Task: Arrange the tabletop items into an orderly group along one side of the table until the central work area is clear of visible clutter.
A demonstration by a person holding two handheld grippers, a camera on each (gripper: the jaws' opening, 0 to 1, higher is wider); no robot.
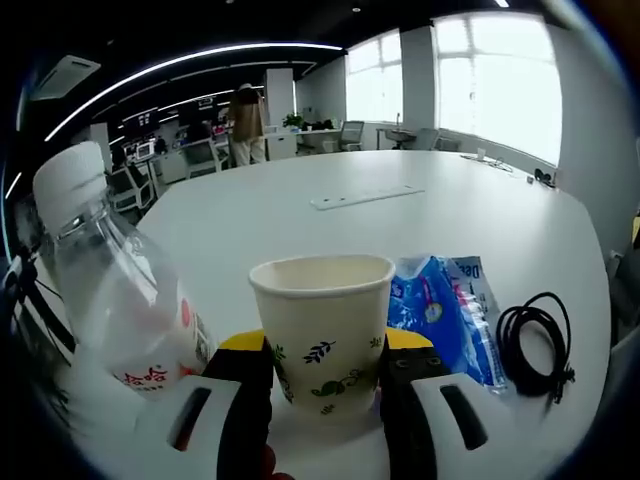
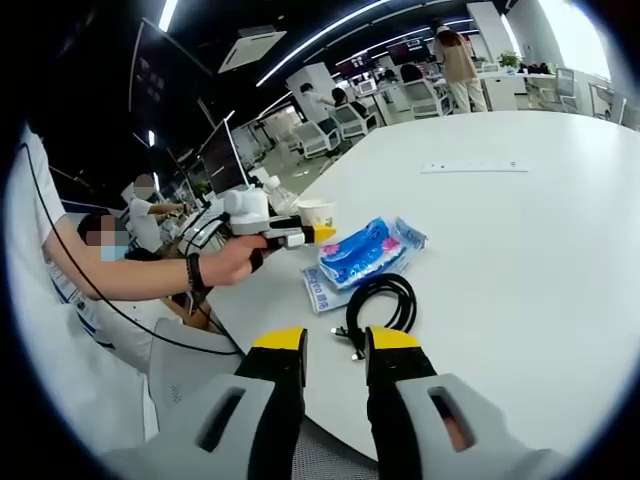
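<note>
Left gripper point(image 1: 327, 385): I see its jaws closed on the paper cup point(image 1: 325, 330), lower centre of the left gripper view. Bottle point(image 1: 110, 280) stands just left of the cup; blue pack point(image 1: 445, 310) and coiled cable point(image 1: 535, 345) lie to its right on the table point(image 1: 380, 230). Right gripper point(image 2: 335, 345) is narrow, holding nothing, near the cable at lower centre of the right gripper view.

Right tongs point(image 2: 335, 345) near cable point(image 2: 378, 305), seemingly empty.

My left view is sitting close behind the paper cup point(image 1: 325, 335), facing across the table point(image 1: 330, 225). My right view is looking from farther back at the same cup point(image 2: 316, 212), blue pack point(image 2: 365, 251) and cable point(image 2: 380, 303).
</note>
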